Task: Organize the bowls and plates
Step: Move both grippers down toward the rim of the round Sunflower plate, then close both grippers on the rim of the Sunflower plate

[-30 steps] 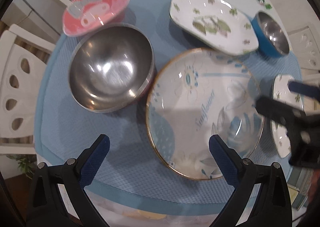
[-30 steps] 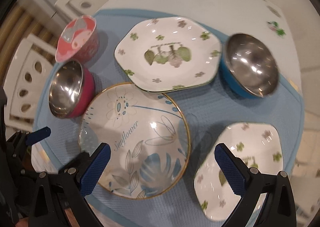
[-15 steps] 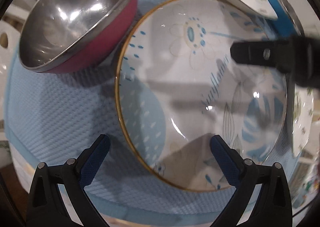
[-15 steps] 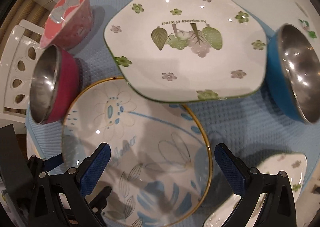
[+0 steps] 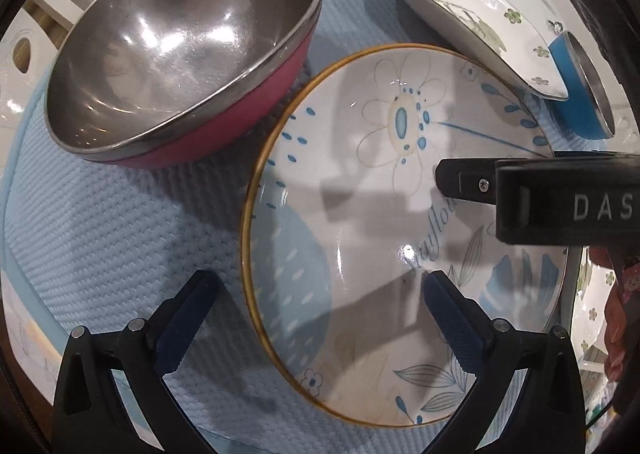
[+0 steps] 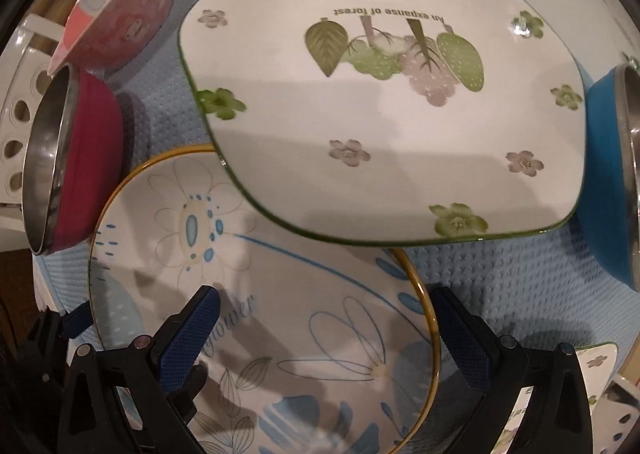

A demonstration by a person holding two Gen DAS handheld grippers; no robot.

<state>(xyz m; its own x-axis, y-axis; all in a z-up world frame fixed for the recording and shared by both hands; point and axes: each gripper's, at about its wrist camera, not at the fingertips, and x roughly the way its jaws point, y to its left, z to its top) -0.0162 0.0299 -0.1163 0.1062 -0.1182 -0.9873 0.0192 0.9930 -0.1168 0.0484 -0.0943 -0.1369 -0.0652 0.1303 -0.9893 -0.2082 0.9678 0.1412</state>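
Note:
A round sunflower plate (image 5: 376, 190) with a gold rim lies on the blue mat; it also shows in the right wrist view (image 6: 280, 294). My left gripper (image 5: 316, 318) is open, its fingers astride the plate's near rim. My right gripper (image 6: 320, 330) is open low over the same plate, and its body shows in the left wrist view (image 5: 540, 198). A steel bowl with a pink outside (image 5: 180, 46) stands just left of the plate. A square green-flowered plate (image 6: 384, 94) lies behind, overlapping the round plate's rim.
A blue steel bowl (image 6: 612, 182) stands right of the square plate. A pink ceramic bowl (image 6: 120, 10) stands at the far left. A second flowered plate (image 6: 592, 370) peeks in at the lower right. White chairs (image 6: 20, 126) stand beside the table.
Both grippers have come down and closer to the sunflower plate. The right gripper has moved farther over the plate. Both stay open.

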